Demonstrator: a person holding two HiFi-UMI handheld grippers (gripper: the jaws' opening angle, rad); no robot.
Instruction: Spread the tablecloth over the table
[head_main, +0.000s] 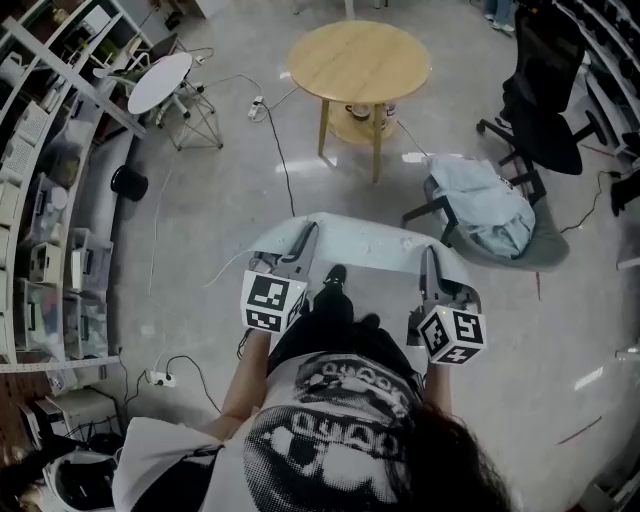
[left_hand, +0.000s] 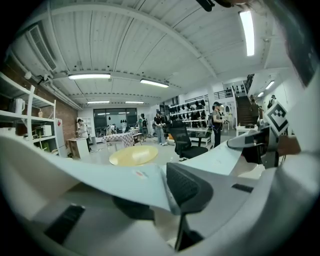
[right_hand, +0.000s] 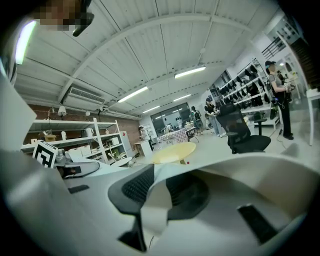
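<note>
The pale tablecloth (head_main: 362, 243) hangs stretched between my two grippers in front of the person, above the floor. My left gripper (head_main: 304, 237) is shut on its left edge; in the left gripper view the cloth (left_hand: 115, 180) is pinched beside the black pad (left_hand: 187, 187). My right gripper (head_main: 429, 258) is shut on the right edge, and a fold of cloth (right_hand: 157, 210) hangs between its pads (right_hand: 132, 187). The round wooden table (head_main: 360, 62) stands bare a few steps ahead, also visible as a yellow disc (left_hand: 134, 155) (right_hand: 173, 152).
A black office chair (head_main: 545, 110) and a chair draped with a light-blue garment (head_main: 485, 210) stand to the right. A small white side table (head_main: 160, 82), shelving (head_main: 50, 200) and floor cables with a power strip (head_main: 160, 378) lie left. People stand far off.
</note>
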